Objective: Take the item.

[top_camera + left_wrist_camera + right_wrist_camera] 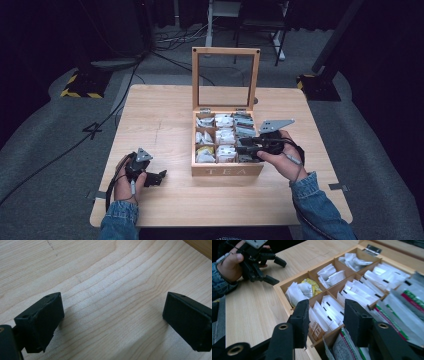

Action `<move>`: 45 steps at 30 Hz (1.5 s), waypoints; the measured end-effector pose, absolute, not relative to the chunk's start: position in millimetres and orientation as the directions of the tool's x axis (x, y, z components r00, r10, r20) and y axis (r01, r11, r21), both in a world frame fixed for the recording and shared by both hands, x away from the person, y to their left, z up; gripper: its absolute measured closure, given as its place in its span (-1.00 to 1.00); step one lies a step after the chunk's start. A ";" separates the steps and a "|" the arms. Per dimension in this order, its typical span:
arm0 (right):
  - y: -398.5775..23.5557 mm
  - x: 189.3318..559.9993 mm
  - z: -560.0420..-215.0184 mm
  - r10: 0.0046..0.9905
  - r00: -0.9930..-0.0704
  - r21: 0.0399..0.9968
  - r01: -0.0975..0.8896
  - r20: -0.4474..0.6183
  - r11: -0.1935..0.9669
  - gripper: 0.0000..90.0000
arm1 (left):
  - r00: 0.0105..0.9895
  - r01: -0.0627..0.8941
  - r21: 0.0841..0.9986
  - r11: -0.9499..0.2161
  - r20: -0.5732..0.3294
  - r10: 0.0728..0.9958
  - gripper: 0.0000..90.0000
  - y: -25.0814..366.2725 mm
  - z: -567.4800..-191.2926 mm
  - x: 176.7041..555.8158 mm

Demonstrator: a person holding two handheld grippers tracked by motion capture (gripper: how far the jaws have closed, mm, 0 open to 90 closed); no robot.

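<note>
Just 1 tea box (227, 170), 9 compartments, 2 grippers.

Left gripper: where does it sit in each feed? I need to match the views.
High view: the left gripper is at lower left, low over the table, left of the tea box.
Left gripper view: its own fingers rise from the bottom corners, wide apart over bare table.
Right gripper view: top left, beyond the box's corner.
Shared landmark: the tea box; the darker wood at that view's top right is probably its wall.
</note>
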State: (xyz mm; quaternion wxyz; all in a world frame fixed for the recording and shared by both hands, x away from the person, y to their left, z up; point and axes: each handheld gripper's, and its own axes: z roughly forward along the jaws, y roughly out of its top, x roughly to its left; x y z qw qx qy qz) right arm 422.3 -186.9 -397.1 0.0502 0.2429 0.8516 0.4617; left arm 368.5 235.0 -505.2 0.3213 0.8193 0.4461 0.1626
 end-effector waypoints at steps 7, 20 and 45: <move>-169.3 430.8 -410.7 0.414 -0.899 0.756 0.369 0.143 0.540 0.38 | 0.523 0.637 0.673 -0.376 -0.019 0.852 -0.93 231.9 -505.5 366.7; -150.3 436.8 -428.5 0.381 -0.917 0.704 0.349 0.120 0.619 0.57 | 0.509 0.646 0.671 -0.364 -0.023 0.861 -0.93 230.8 -505.5 365.1; -133.2 438.1 -438.1 0.323 -0.938 0.664 0.324 0.130 0.674 0.99 | 0.499 0.651 0.669 -0.357 -0.023 0.866 -0.93 230.3 -505.3 363.4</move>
